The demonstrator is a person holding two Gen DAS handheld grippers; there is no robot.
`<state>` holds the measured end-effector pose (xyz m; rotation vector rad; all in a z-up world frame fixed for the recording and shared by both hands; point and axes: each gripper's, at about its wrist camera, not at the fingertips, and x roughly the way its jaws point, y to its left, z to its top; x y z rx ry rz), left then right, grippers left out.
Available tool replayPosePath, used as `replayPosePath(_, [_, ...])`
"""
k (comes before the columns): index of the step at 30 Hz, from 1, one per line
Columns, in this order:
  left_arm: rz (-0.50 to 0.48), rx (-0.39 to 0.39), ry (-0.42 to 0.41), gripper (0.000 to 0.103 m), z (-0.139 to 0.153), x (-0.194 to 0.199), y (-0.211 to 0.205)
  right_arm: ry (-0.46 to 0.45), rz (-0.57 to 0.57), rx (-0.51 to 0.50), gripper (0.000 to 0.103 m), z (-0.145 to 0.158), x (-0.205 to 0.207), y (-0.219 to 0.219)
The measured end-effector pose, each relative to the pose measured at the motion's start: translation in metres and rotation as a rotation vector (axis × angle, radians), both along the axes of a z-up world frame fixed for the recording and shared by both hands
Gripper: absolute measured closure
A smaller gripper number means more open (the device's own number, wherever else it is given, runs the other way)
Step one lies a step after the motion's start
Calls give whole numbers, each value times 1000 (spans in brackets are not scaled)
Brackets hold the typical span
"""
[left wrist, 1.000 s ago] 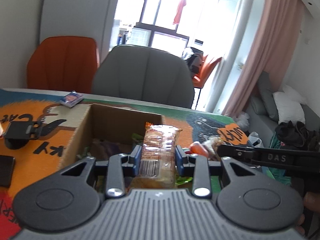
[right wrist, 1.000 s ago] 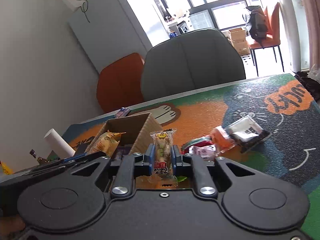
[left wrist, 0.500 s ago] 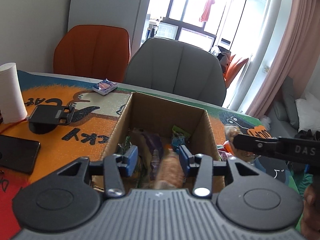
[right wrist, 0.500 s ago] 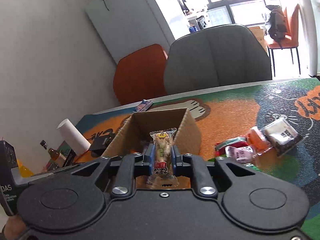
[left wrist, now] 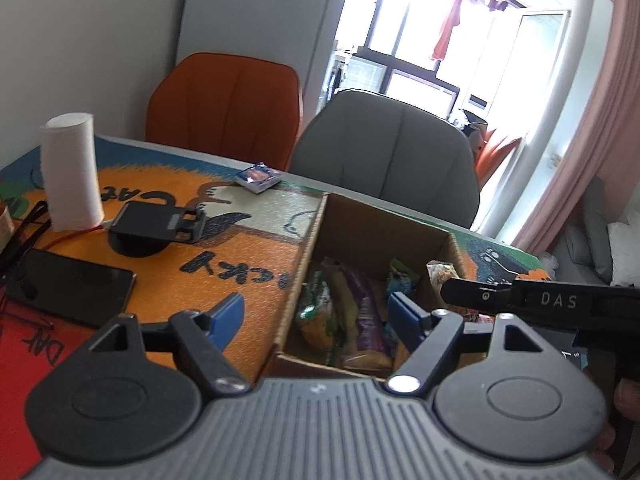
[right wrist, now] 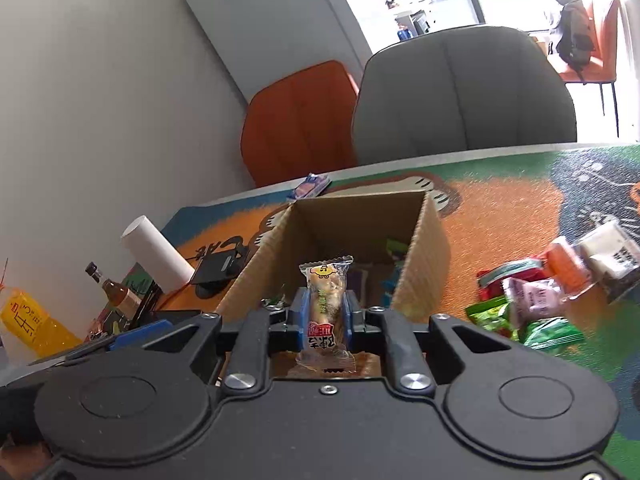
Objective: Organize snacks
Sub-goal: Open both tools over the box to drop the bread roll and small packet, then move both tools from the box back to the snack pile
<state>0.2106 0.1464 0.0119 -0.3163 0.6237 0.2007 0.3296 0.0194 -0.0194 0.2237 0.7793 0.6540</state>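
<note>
Left gripper (left wrist: 316,316): jaws opening, blue pads spread wide, nothing between them. It hangs over the near-left wall of the cardboard box (left wrist: 308,236).

Right gripper (right wrist: 325,312): clamped tight on a clear-wrapped snack stick (right wrist: 326,300) with a red label, held upright just short of the box's near edge (right wrist: 424,264). Not yet released.

Box interior: several packets piled in already, among them an orange-yellow packet (left wrist: 320,320), a purple packet (left wrist: 364,312) and a green one (left wrist: 400,274). The box sits mid-table on the cartoon mat (left wrist: 248,240).

Still loose on the mat to the right of the box: green packets (right wrist: 520,324), a pink packet (right wrist: 532,294), an orange one (right wrist: 568,262) and a white-and-dark pack (right wrist: 612,246), clustered together. A small blue packet (left wrist: 258,176) lies near the table's far edge.

Judgement: well underway, not finished. The held stick goes in next; the right-hand cluster remains.

Non-snack clutter at the left edge: paper roll (left wrist: 70,172), phone stand (left wrist: 156,226), phone (left wrist: 72,286), bottles (right wrist: 116,292).
</note>
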Motion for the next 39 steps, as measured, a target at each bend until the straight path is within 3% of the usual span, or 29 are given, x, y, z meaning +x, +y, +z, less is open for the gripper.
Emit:
replayPosePath(5, [51,-15,18,23,-5,-9,16,26,30,33,84,-5,2,15])
replayPosePath(10, [95,-24,29,16,-6,-15,26,30,42,59,62,-7,0,22])
replayPosePath(15, [87,-21,20,6,-8,-12,21,11,17,30,28,-3,-6,14])
replayPosePath(20, [49,-23,25,0,-11,-4,9,-30,-23,-12,7,5,-14,-9])
replayPosePath(27, [-6,-28,19,0,-9,3,-15,-66,-69,-39,1,12,-22,-47])
replayPosePath(39, [-170,-9,36,0,-6,20,-74,-65,-150,-145,0,4,-31,-99])
